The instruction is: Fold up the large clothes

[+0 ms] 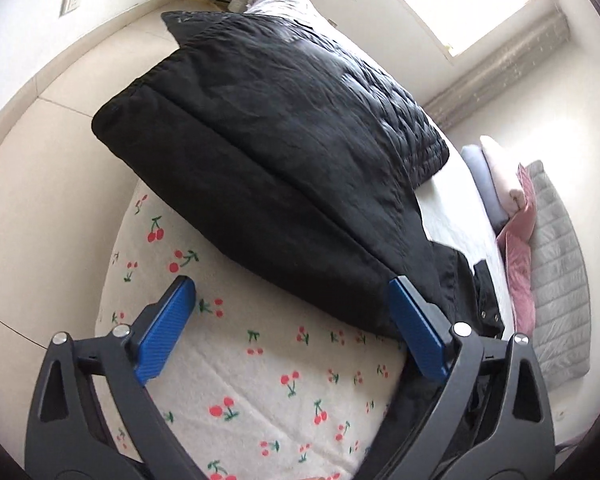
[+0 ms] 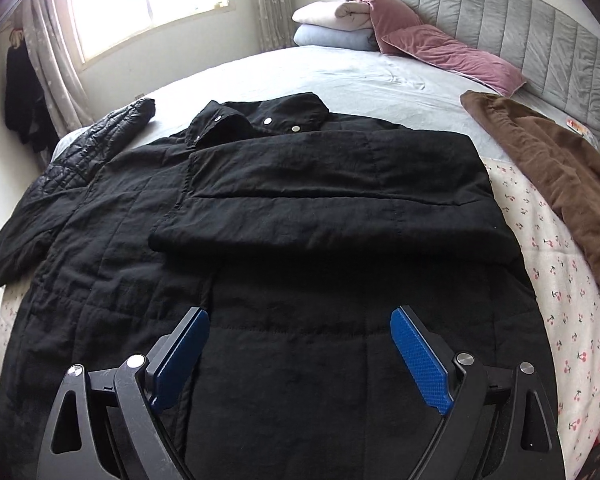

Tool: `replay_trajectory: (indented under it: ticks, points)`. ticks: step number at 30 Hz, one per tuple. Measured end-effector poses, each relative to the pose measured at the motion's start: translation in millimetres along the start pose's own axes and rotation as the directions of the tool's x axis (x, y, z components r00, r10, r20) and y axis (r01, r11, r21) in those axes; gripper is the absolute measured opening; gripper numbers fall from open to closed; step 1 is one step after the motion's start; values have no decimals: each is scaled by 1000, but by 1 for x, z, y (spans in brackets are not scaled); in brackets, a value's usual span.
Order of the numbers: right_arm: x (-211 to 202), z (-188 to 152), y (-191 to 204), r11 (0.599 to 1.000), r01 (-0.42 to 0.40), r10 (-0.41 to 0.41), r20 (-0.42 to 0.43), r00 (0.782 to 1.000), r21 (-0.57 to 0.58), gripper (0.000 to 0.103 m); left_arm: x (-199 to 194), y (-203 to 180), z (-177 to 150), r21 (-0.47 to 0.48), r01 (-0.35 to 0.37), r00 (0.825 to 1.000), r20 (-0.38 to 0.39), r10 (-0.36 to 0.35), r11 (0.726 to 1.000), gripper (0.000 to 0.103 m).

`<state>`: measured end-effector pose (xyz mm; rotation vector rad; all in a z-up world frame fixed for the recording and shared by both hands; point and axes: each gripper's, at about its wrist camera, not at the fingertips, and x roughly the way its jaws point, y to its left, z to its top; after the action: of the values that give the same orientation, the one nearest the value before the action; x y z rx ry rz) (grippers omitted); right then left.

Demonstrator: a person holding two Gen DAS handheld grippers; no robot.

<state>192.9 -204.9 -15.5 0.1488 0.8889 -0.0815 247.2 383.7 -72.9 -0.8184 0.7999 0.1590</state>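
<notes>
A large black padded jacket lies spread on the bed, collar with snap buttons at the far end. One sleeve is folded across the chest. The other side, with shiny quilted lining, lies out to the left. My right gripper hovers open over the jacket's lower part, nothing between its blue pads. In the left wrist view the jacket's outer part reaches the bed's edge. My left gripper is open at the jacket's hem, its right pad against the fabric edge.
A cherry-print blanket covers the near bed. A brown garment lies at the right. Pink pillows, folded blankets and a grey headboard are at the far end. Pale tiled floor lies beyond the bed's edge.
</notes>
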Motion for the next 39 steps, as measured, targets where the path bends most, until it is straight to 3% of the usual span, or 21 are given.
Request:
replay_trajectory:
  ticks: [3,5,6,8,9,13,16,19,23,28,33,37,39]
  points:
    - [5,-1,-3,1000,-17,17,-15,1000,12,93,6,12,10,-80,16,998,61,-11,997,86]
    - [7,-2,-4,1000,-19,19,-18,1000,14,93,6,19,16,-112,25,996,93,-15,993,55]
    - [7,-3,-3,1000,-15,16,-20,1000,13,93,7,20,20,-129,38,995,100,-25,991,49]
    - [9,-3,-4,1000,-14,15,-26,1000,11,93,3,15,24,-123,42,992,123,-26,992,19]
    - [9,-4,-4,1000,-15,16,-28,999,11,93,-2,9,25,-101,20,990,140,-5,995,12]
    - [9,-4,-6,1000,-8,8,-27,1000,15,93,-35,-27,24,22,23,969,244,-27,1000,7]
    - [9,-3,-8,1000,-12,12,-28,1000,22,93,-65,-72,18,138,64,943,315,-105,988,6]
    - [7,-3,-9,1000,-17,18,-26,1000,27,93,-88,-122,12,259,126,917,337,-211,958,6]
    - [5,-1,-11,999,-22,23,-26,999,33,93,-109,-195,-15,423,208,892,288,-348,882,6]
    - [2,1,-17,998,-28,29,-21,999,53,93,-105,-276,-57,564,269,889,167,-426,781,6]
    - [0,3,-24,997,-33,35,-16,999,75,93,-95,-326,-109,666,305,900,31,-434,681,6]
    - [0,4,-28,995,-35,36,-18,999,91,93,-72,-350,-150,734,319,918,-82,-388,600,7]
    - [1,3,-29,995,-35,37,-20,999,94,93,-53,-357,-175,782,324,928,-152,-340,533,13]
